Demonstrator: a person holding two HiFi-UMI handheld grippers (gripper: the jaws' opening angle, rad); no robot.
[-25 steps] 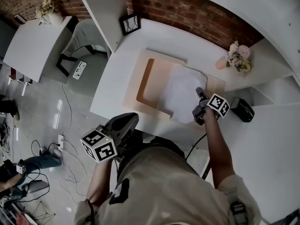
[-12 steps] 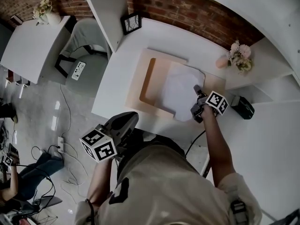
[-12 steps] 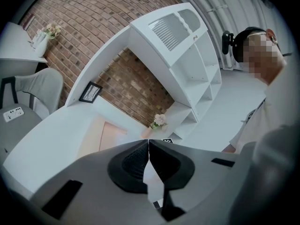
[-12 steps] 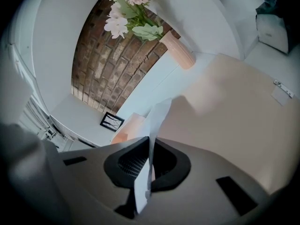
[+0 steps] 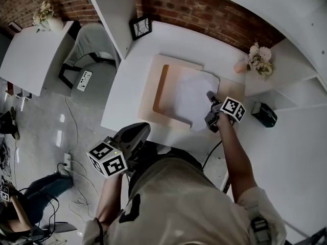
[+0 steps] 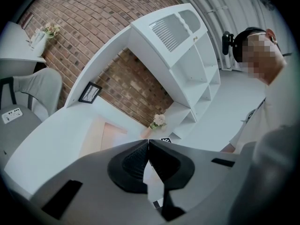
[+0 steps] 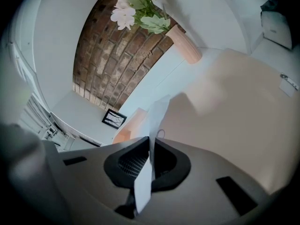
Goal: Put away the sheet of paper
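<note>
A white sheet of paper (image 5: 191,100) lies spread over a shallow tan tray (image 5: 153,93) on the white desk. My right gripper (image 5: 210,99) is shut on the sheet's right edge; in the right gripper view the paper (image 7: 154,125) runs edge-on between the closed jaws of that gripper (image 7: 150,159). The left gripper (image 5: 134,135) hangs low near the person's body, off the desk's front edge. Seen in the left gripper view, this gripper (image 6: 148,154) has its jaws pressed together with nothing between them.
A pink vase of flowers (image 5: 258,60) stands at the desk's back right, and a framed picture (image 5: 140,26) leans at the back left. A dark box (image 5: 264,115) sits right of my right gripper. White shelves (image 6: 187,64) rise behind the desk. Below left are a chair (image 5: 92,50) and another table (image 5: 36,50).
The right gripper has carried the sheet's edge slightly left and toward the back, over the tray. The left gripper has stayed in place.
</note>
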